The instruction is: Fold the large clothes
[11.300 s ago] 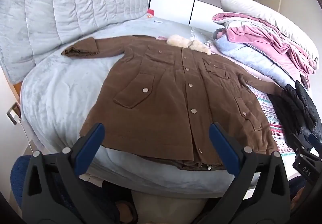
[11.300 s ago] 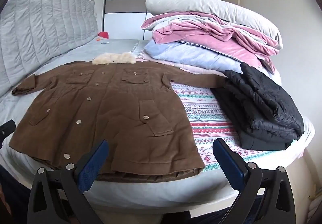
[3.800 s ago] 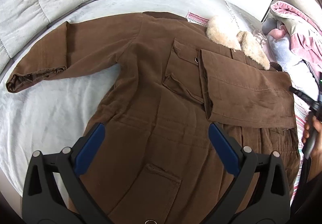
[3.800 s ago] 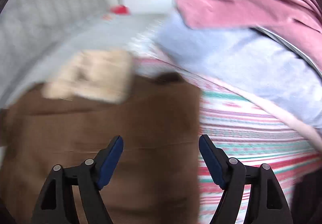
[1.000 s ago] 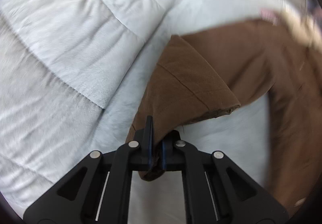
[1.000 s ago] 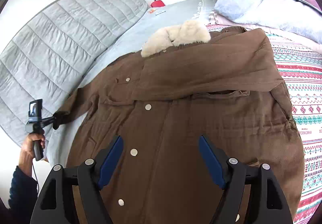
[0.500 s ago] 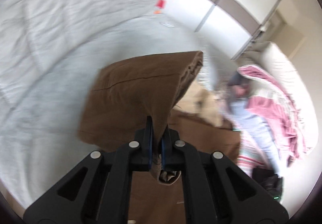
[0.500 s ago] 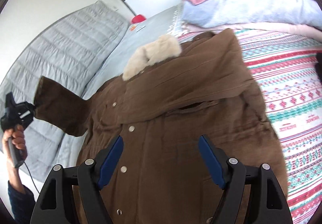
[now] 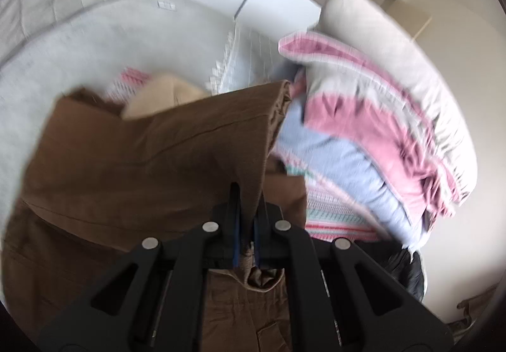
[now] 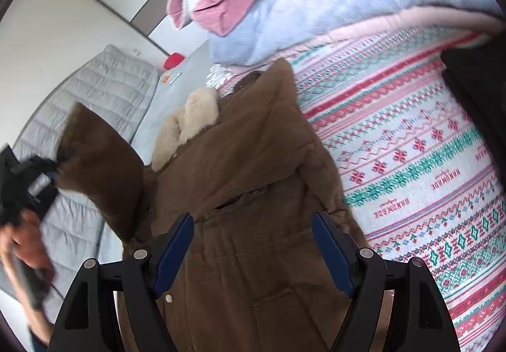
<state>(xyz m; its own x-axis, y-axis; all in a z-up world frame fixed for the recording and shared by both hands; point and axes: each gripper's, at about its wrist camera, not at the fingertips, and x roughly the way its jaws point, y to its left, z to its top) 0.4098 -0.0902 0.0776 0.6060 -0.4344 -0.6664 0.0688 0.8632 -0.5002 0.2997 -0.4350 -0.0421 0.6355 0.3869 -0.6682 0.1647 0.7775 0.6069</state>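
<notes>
On the bed (image 10: 177, 80), my brown coat (image 10: 253, 168) lies spread with its cream fur collar (image 10: 186, 127) toward the grey quilted headboard (image 10: 104, 89). One sleeve is already folded across the chest, its cuff end by the patterned blanket (image 10: 427, 162) that the coat's edge rests on. My left gripper (image 9: 245, 225) is clamped tight on the cuff of the other sleeve (image 9: 151, 156), a pinch of brown cloth squeezed between the blue pads, and that sleeve hangs lifted in the air above the coat's body. From the right wrist view I can see the raised sleeve at the left side, with my left hand (image 10: 25, 231) blurred below it. My right gripper (image 10: 253, 244) stands wide apart and holds nothing; it hovers over the coat's waist, the fabric passing under the gap between its fingers without touching them. Beyond the coat sits a pile of pink and pale blue bedding (image 9: 363, 130), with a white pillow (image 9: 395, 51) behind it.
</notes>
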